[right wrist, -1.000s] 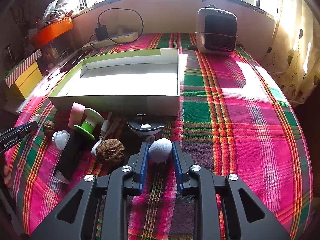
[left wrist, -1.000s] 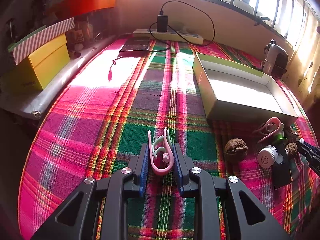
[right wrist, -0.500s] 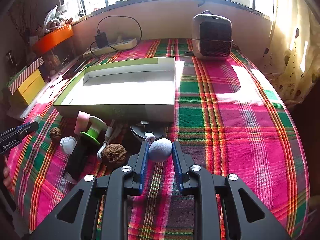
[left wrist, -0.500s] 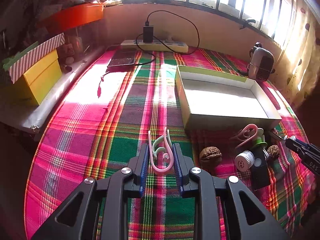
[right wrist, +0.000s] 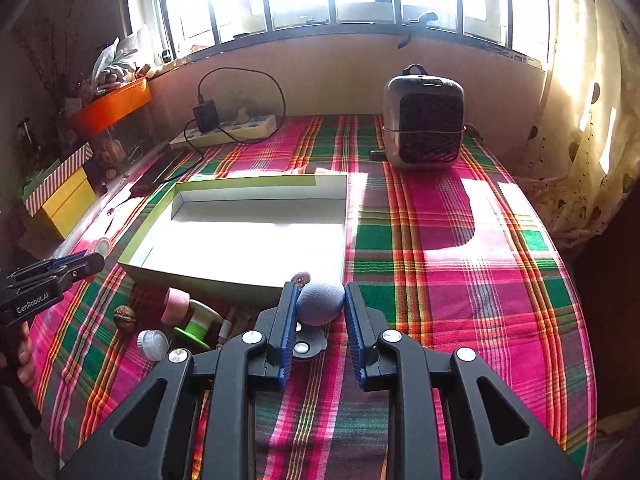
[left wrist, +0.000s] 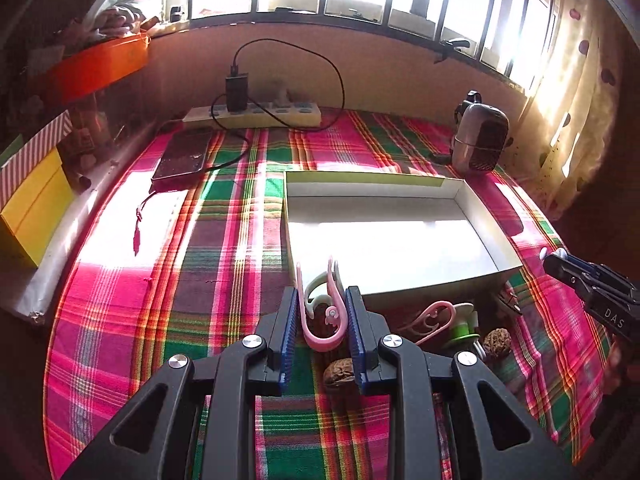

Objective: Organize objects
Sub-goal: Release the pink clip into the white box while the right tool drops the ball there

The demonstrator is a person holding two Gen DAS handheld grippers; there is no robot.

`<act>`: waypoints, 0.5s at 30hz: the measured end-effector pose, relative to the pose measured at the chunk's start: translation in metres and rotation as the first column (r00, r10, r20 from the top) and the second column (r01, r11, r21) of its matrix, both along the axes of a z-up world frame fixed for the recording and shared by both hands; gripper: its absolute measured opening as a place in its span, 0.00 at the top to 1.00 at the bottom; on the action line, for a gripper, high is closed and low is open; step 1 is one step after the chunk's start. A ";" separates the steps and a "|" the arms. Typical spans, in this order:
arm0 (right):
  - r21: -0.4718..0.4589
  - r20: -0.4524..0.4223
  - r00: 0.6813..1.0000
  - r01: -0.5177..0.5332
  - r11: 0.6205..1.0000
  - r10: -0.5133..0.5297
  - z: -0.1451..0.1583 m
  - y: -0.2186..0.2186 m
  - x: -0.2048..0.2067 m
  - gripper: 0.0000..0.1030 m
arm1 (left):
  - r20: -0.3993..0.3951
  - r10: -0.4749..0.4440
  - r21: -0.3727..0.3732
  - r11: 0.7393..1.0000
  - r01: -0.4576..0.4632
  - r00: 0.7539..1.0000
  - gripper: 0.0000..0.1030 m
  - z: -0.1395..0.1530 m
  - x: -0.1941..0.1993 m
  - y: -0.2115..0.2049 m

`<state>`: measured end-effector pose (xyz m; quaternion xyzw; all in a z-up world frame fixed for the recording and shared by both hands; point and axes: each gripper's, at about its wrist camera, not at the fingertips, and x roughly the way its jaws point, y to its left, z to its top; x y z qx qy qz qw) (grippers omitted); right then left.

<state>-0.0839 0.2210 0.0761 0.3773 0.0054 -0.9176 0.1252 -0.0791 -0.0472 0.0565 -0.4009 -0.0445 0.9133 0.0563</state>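
My left gripper (left wrist: 322,308) is shut on a pink ear hook (left wrist: 320,340) nested with a white one (left wrist: 316,288), held above the plaid cloth at the near left corner of the open white box (left wrist: 432,292). My right gripper (right wrist: 320,300) is shut on a grey-blue ball (right wrist: 320,303), lifted just in front of the box (right wrist: 208,280). On the cloth before the box lie two walnuts (left wrist: 338,374) (right wrist: 124,314), a second pink hook (left wrist: 430,318), a pink cylinder (right wrist: 175,304), a green-and-white spool (right wrist: 198,322), a white cap (right wrist: 153,344) and a dark disc (right wrist: 306,344).
A small heater (right wrist: 424,128) stands at the back right. A power strip (right wrist: 224,130) with a charger and a dark phone (left wrist: 184,156) lie at the back left. A yellow box (left wrist: 32,208) sits off the table's left edge. Curtains hang on the right.
Both grippers have risen with their loads. The left one has swung right, so the hooks now hang at the box's near corner. The ball has lifted off the dark disc.
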 end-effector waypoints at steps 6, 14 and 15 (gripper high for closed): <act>-0.004 0.015 1.000 -0.025 1.000 0.025 0.000 -0.009 -0.030 0.76 | -0.006 -0.028 0.000 1.000 0.028 1.000 0.79 0.000 -0.026 0.012; -0.005 0.026 0.999 -0.040 0.999 0.041 -0.008 -0.021 -0.071 0.76 | 0.027 -0.036 0.002 0.999 0.036 0.999 0.79 -0.015 -0.069 0.016; 0.001 0.028 0.999 -0.045 0.999 0.045 -0.010 -0.023 -0.077 0.76 | 0.033 -0.043 0.001 0.999 0.043 0.999 0.79 -0.017 -0.073 0.017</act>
